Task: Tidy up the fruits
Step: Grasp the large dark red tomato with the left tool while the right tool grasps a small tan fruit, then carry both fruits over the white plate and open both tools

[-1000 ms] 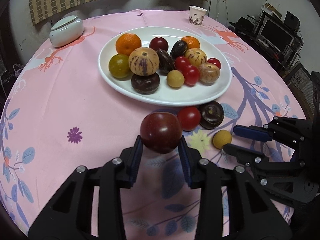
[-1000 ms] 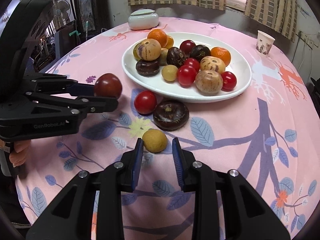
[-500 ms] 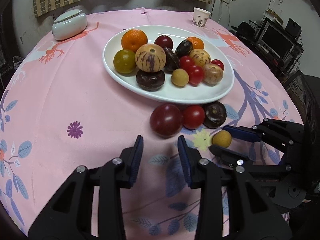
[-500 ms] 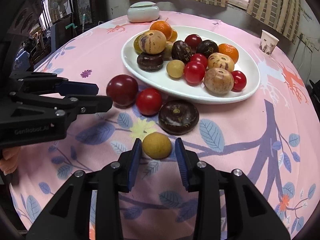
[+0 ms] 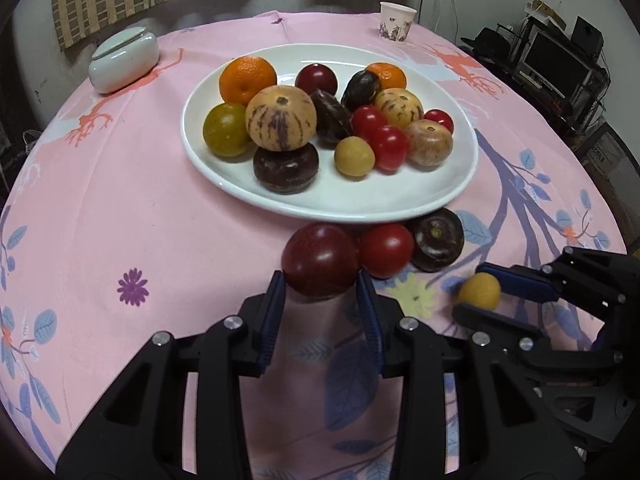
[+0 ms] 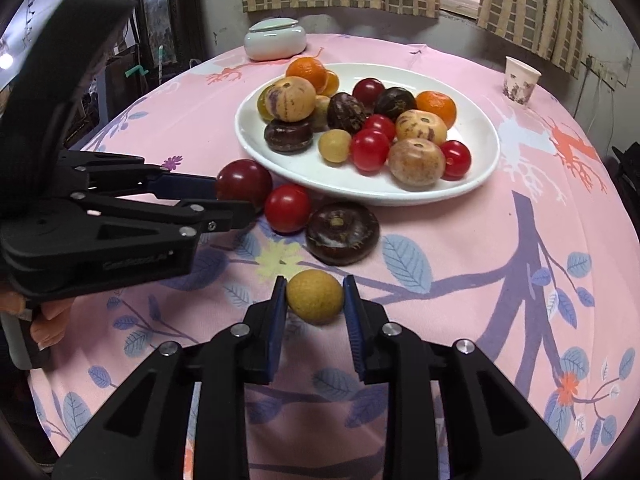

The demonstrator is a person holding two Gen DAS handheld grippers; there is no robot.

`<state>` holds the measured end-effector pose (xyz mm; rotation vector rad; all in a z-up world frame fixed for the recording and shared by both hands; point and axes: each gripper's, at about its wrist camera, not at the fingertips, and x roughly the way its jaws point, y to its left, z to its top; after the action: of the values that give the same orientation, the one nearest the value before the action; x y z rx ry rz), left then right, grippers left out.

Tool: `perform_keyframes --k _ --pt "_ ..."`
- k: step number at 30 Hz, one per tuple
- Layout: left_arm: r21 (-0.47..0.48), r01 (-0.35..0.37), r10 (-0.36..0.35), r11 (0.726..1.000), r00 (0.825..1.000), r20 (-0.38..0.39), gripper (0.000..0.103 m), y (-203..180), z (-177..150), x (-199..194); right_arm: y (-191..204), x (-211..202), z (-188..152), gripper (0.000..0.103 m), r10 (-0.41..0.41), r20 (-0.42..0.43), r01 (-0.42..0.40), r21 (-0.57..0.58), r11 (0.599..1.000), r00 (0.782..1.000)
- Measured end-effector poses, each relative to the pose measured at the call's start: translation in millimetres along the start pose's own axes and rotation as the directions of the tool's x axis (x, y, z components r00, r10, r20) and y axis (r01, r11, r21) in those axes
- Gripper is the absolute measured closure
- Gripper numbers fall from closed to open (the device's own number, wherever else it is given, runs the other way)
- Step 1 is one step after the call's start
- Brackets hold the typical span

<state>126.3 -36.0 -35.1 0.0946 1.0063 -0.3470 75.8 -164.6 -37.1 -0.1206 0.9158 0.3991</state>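
Note:
A white oval plate [image 5: 440, 196] [image 6: 480, 176] holds several fruits. On the cloth in front of it lie a dark red plum [image 5: 320, 260] [image 6: 243, 181], a red tomato [image 5: 386, 250] [image 6: 287, 208], a dark purple flat fruit [image 5: 437, 243] [image 6: 342, 232] and a small yellow fruit [image 5: 479, 291] [image 6: 315, 296]. My left gripper [image 5: 320, 296] [image 6: 236, 196] has its fingers around the plum, touching its sides. My right gripper [image 6: 315, 300] [image 5: 476, 292] is shut on the yellow fruit, which rests low at the cloth.
A white lidded ceramic jar [image 5: 124, 60] [image 6: 275, 38] stands at the table's far left. A paper cup [image 5: 396, 21] [image 6: 520, 80] stands at the far right edge. The round table has a pink patterned cloth [image 5: 140, 220]. Monitors and clutter lie beyond the right edge.
The plum was held in the air, then lay free on the cloth by the tomato; now my left fingers are around it again. My right gripper closed in on the yellow fruit.

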Motion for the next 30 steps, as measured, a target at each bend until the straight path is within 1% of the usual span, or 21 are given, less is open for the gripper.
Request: perform_keyframes --k 2,6,9,12,14,20,23,26,30 --pt "-0.011 0.011 -0.011 1.000 1.000 -0.007 0.064 2.1 3.4 4.1 -2.0 -1.0 -0.9 0.075 0.006 0.004 -0.006 0.005 1.000 1.000" --pt "-0.005 0.011 -0.011 1.000 1.000 -0.003 0.063 1.1 5.3 8.2 -4.0 0.4 -1.7 0.075 0.021 0.004 -0.021 0.010 1.000 1.000" --pt "-0.008 0.026 -0.026 1.000 1.000 0.017 0.064 2.8 3.9 9.2 -4.5 -0.3 -2.0 0.075 0.025 0.006 -0.025 0.013 1.000 1.000" --pt "0.017 0.010 -0.010 1.000 0.999 0.039 0.065 -0.7 0.6 7.7 -5.4 -1.5 -2.2 0.075 0.024 0.008 -0.024 0.014 1.000 1.000" --pt "0.015 0.016 -0.016 1.000 0.999 0.042 0.065 0.1 -0.5 6.1 -5.8 -3.6 -2.3 0.075 0.022 0.013 -0.022 0.017 1.000 1.000" --pt "0.005 0.032 -0.032 0.999 0.998 0.052 0.065 3.6 -6.8 -12.5 -9.7 -9.3 -2.5 0.075 0.016 0.023 -0.017 0.031 0.999 1.000" --pt "-0.031 0.069 -0.068 0.997 0.997 0.043 0.065 10.5 -11.8 -21.8 -11.7 -17.2 -1.4 0.075 0.023 0.037 -0.024 0.037 0.999 0.999" --pt "-0.032 0.082 -0.080 0.996 0.995 0.067 0.065 10.8 -11.1 -37.1 -15.0 -33.9 5.3 0.075 0.031 0.065 -0.033 0.027 0.999 0.997" --pt "-0.010 0.110 -0.108 0.994 0.985 0.131 0.065 3.7 8.6 -62.8 -20.2 -61.7 28.3 0.075 0.018 0.132 -0.016 -0.015 1.000 0.991"
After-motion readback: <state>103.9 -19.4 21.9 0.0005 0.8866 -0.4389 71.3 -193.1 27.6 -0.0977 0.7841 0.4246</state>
